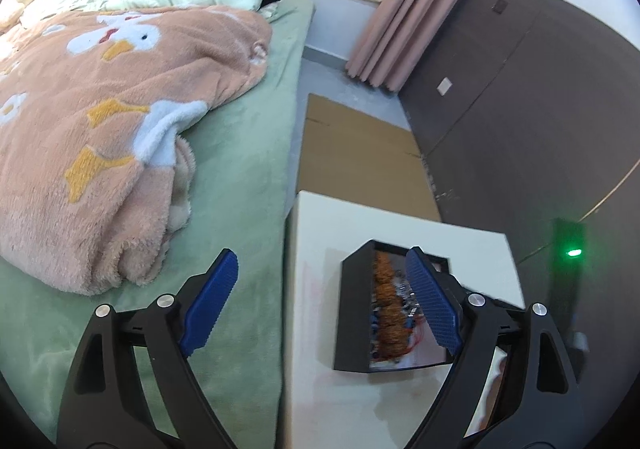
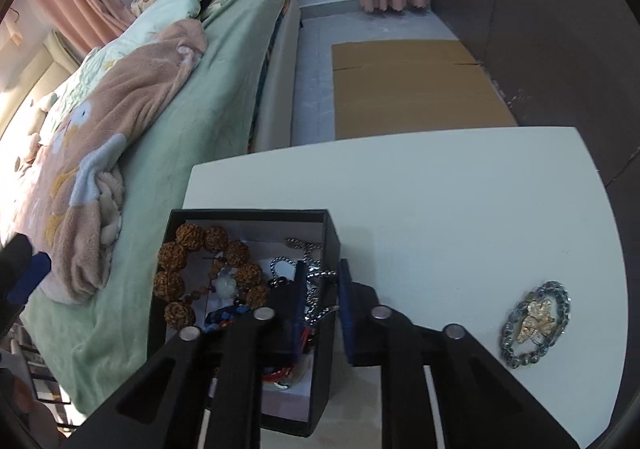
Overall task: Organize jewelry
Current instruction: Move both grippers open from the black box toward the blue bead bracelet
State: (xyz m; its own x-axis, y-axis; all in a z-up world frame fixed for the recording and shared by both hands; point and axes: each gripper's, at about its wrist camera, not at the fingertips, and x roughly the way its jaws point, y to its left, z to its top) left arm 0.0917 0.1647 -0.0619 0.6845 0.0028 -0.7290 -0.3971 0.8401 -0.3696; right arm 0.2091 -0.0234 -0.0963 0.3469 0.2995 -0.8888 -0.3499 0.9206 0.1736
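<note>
The right gripper (image 2: 322, 299), nearly closed astride the right wall of the box (image 2: 320, 369) and seemingly pinching a silver chain (image 2: 310, 273), is nearer the bracelet (image 2: 536, 325) lying on the table (image 2: 440, 209) to its right; the left gripper (image 1: 320, 305) gapes empty.

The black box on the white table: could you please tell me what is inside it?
The black box holds a brown bead bracelet, a silver chain and blue and red beads. The right claw hides the rest.
</note>
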